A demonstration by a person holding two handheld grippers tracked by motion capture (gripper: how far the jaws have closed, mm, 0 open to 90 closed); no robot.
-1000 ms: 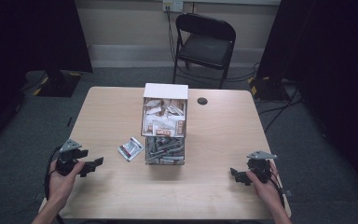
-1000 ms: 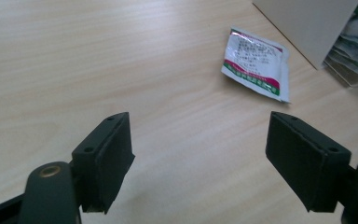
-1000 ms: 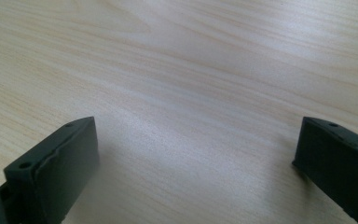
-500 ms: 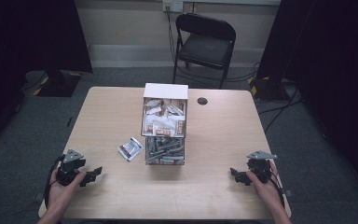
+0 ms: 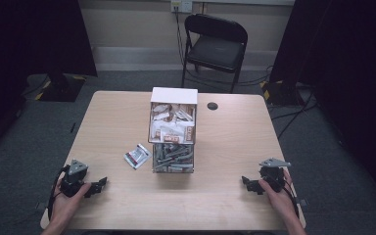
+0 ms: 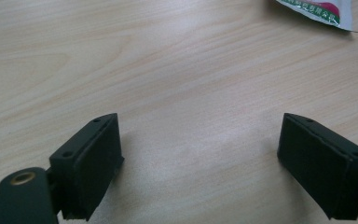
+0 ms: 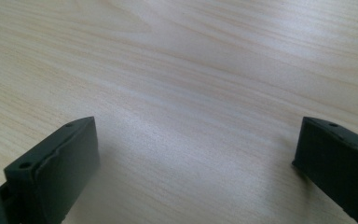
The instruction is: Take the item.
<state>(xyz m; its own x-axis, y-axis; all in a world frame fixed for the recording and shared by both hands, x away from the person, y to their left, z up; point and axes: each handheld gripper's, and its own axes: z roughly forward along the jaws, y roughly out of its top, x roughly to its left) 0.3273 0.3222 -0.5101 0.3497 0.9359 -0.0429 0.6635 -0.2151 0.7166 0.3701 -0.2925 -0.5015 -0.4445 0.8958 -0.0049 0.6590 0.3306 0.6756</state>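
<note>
1. Sachet (image 5: 137, 155), a small white packet with red and dark print, lay flat on the desk (image 5: 225, 147) at about nine o'clock from the clear box (image 5: 173, 131), just beside its lower half and touching nothing.
2. That box stood at the desk's centre, its upper part packed with white packets, its lower part with grey ones; a white lid or flap stood at its twelve o'clock edge.
3. Left claw (image 5: 99, 184) rested low at the seven o'clock corner, pointing toward the sachet at roughly one o'clock of it, well apart. Its jaws had just been opening and stood wide, released, with nothing but bare wood between them (image 6: 200, 154); a corner of the sachet (image 6: 317, 9) showed far ahead.
4. Right claw (image 5: 245, 182) sat at the five o'clock corner, jaws spread and empty (image 7: 196, 158).
5. As I judged it, the work was barely begun: one sachet lay out, neither claw held anything, and reaching for the sachet and gripping it were both left to do.
</note>
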